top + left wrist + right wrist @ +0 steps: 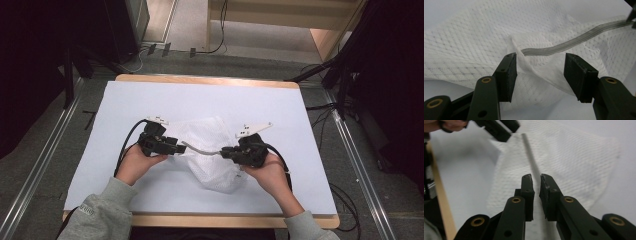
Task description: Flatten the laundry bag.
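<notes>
A white mesh bag (212,135) lies crumpled in the middle of the white table top (150,100). A grey strip (200,149) along its edge rises off the cloth and runs between my two grippers. My left gripper (540,67) stands open, jaws wide apart around a raised fold of mesh (536,72) where the strip (574,41) ends; its left pad touches the fold. My right gripper (536,178) is shut on the other end of the strip (529,147), with a narrow slit between its jaws. In the high view the left gripper (182,146) and right gripper (224,151) face each other.
The table has a wooden rim (210,220) at the near edge. Metal rails (45,150) run along the floor on both sides. Dark stands and cables (345,75) crowd the far right, beyond the table.
</notes>
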The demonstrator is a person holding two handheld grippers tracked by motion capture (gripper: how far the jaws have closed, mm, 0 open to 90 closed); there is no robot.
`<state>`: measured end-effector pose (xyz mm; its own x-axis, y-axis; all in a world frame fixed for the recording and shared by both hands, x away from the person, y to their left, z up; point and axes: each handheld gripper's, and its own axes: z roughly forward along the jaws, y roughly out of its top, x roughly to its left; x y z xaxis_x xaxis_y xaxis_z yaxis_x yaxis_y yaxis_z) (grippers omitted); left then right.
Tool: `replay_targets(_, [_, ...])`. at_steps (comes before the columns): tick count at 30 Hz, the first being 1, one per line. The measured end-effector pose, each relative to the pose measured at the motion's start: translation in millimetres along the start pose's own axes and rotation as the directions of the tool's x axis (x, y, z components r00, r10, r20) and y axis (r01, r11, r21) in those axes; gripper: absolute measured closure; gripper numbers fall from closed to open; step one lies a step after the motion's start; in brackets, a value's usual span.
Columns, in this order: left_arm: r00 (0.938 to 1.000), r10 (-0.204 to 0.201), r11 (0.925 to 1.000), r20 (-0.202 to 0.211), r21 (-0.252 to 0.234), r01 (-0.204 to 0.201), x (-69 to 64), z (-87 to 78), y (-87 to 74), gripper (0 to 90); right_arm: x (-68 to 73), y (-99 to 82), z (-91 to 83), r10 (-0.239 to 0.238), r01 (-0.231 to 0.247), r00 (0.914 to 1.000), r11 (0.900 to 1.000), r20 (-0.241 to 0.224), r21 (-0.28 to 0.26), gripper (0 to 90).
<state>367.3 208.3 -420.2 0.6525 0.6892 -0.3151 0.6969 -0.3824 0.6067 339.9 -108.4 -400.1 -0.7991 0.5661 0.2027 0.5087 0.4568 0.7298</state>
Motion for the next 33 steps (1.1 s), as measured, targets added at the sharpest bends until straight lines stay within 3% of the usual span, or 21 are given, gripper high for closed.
replay_targets(1, [1.0000,-0.008,1.0000,-0.001,-0.001,0.008,1.1,1.2,-0.9,45.7,-10.5,1.8,1.5,0.016,-0.016,0.9998,0.9998,0.015,-0.008,81.0])
replay_targets(3, [0.9997,-0.023,0.9997,0.012,0.013,0.022,3.7,3.7,-3.4,46.8,-15.4,2.8,2.8,0.020,-0.020,0.9995,0.9997,0.023,-0.010,80.3])
replay_targets(4, [0.9997,-0.024,0.9995,0.010,0.022,0.024,4.5,4.7,-4.6,48.9,-24.3,4.8,6.7,0.028,-0.027,0.9990,0.9996,0.035,-0.012,78.9])
replay_targets(11, [0.9991,-0.040,0.9982,0.016,0.046,0.040,7.2,11.0,-10.8,58.6,-47.5,6.1,24.6,0.061,-0.062,0.9958,0.9980,0.068,0.014,75.4])
replay_targets(15, [0.9990,-0.039,0.9973,0.021,0.062,0.038,9.0,14.9,-13.1,74.6,-63.3,6.4,38.8,0.088,-0.090,0.9921,0.9958,0.089,0.017,71.1])
replay_targets(17, [0.9990,-0.037,0.9976,0.025,0.059,0.036,10.4,15.3,-13.5,78.4,-66.4,6.6,42.0,0.095,-0.098,0.9906,0.9947,0.098,0.028,69.7])
replay_targets(18, [0.9984,-0.044,0.9974,0.035,0.058,0.041,10.7,15.7,-13.5,86.3,-72.3,7.2,48.5,0.101,-0.107,0.9884,0.9932,0.113,0.046,67.9])
replay_targets(25, [0.9979,-0.025,0.9981,0.059,0.057,0.022,8.1,12.3,-12.4,90.0,-86.3,9.0,70.0,0.131,-0.141,0.9829,0.9877,0.130,0.069,57.2])
replay_targets(29, [0.9976,-0.019,0.9990,0.066,0.041,0.016,6.0,6.7,-12.7,90.0,-87.7,9.0,78.3,0.117,-0.130,0.9827,0.9880,0.144,0.084,60.2])
replay_targets(30, [0.9972,-0.019,0.9992,0.073,0.035,0.017,5.9,4.5,-12.9,90.0,-87.7,8.9,80.3,0.124,-0.139,0.9821,0.9854,0.142,0.099,64.9])
replay_targets(31, [0.9969,-0.023,0.9994,0.075,0.028,0.021,5.4,3.3,-13.1,90.0,-87.3,9.1,81.4,0.113,-0.129,0.9816,0.9865,0.154,0.101,75.9])
replay_targets(32, [0.9971,-0.015,0.9996,0.075,0.026,0.013,5.2,1.0,-13.0,90.0,-87.3,9.1,81.4,0.113,-0.129,0.9816,0.9865,0.154,0.101,75.9])
replay_targets(33, [0.9970,-0.017,0.9997,0.076,0.019,0.015,4.2,-0.8,-13.0,90.0,-87.2,9.7,81.5,0.117,-0.135,0.9809,0.9851,0.155,0.106,81.4])
